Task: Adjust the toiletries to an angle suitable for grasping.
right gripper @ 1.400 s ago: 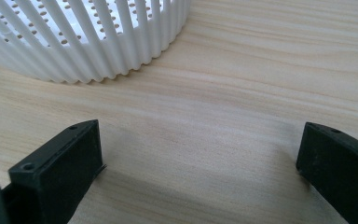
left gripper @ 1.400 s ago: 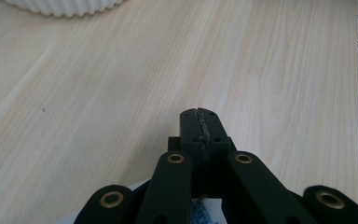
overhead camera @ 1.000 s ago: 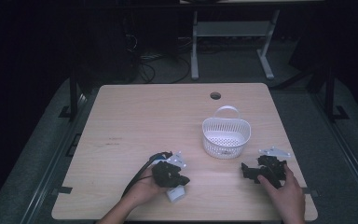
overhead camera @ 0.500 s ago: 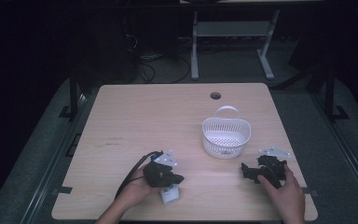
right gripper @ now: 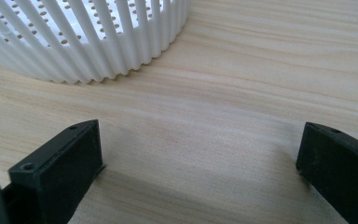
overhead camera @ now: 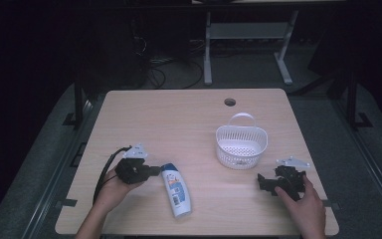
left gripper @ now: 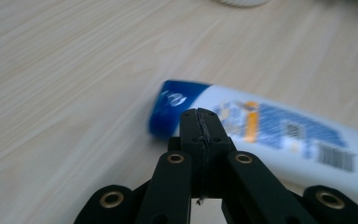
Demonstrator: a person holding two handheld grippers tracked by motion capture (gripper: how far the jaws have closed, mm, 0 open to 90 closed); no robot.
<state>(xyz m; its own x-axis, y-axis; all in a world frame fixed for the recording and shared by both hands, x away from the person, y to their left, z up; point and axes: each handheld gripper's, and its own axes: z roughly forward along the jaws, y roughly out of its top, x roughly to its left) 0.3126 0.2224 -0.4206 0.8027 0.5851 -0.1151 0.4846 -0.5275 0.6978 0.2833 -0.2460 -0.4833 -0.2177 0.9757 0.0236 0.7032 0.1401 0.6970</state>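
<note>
Shampoo bottle (overhead camera: 175, 191) lies flat on its side at the near left of the pale wooden worktop (overhead camera: 179, 119), blue cap end pointing far and white base toward the near edge, label and barcode turned up. The left gripper (overhead camera: 151, 171) sits just left of that cap end with its jaws pressed together on nothing; in the left gripper view the closed black tips (left gripper: 200, 122) point at the blue end (left gripper: 172, 105) of the bottle, too blurred there to say whether they touch it. Closed jaws beside a lying bottle suggest a nudge or a line-up rather than a grasp: they would have to spread before they could take the body across its narrow width.

To the right, past the middle of the worktop, a white slatted basket (overhead camera: 241, 145) stands upright with its handle at the far side, its perforated floor bare, the likely place for the bottle. The right gripper (overhead camera: 261, 181) rests in the person's hand near and right of the basket, jaws spread wide over bare wood, the basket wall (right gripper: 98, 42) just beyond them in the right gripper view. Held low and open, it looks parked, ready to steady the basket or receive the bottle. The bottle and the basket lie well apart.
</note>
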